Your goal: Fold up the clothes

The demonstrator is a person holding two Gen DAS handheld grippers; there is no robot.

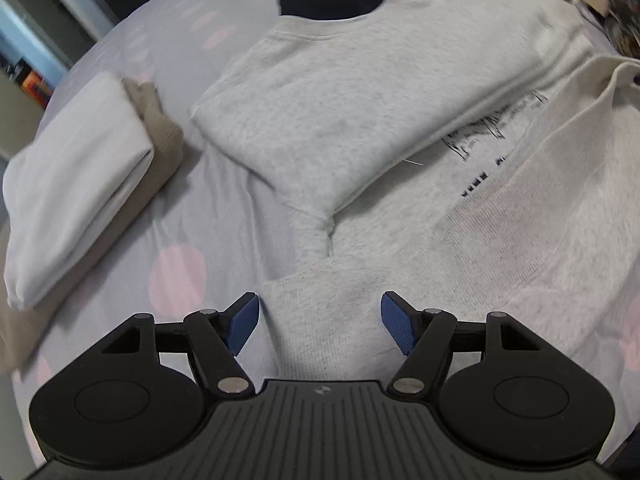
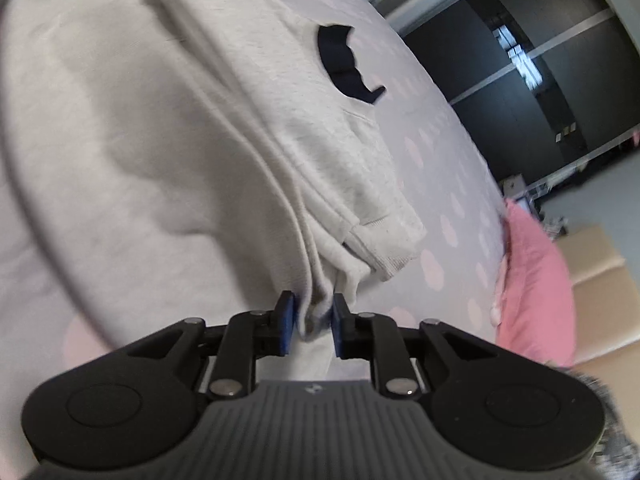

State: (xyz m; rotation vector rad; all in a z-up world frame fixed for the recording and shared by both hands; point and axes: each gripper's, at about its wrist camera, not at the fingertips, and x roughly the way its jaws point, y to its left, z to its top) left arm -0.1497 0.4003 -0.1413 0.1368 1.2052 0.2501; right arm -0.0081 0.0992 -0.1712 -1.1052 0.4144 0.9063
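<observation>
A light grey sweatshirt (image 1: 320, 92) with a dark neck lining and a black print lies spread on the bed, one side folded over the chest. My left gripper (image 1: 320, 326) stands open just above its ribbed cuff (image 1: 324, 312), which lies between the blue pads without being pinched. In the right wrist view the same sweatshirt (image 2: 160, 140) fills the frame, bunched into folds. My right gripper (image 2: 313, 326) is shut on a gathered bunch of that grey fabric, lifting it off the sheet.
A folded white garment (image 1: 76, 184) rests on a folded tan one (image 1: 160, 136) at the left of the bed. The sheet (image 1: 200, 240) is grey with pink dots. A pink pillow (image 2: 536, 280) and cardboard box (image 2: 600, 256) sit at the right; dark shelving stands behind.
</observation>
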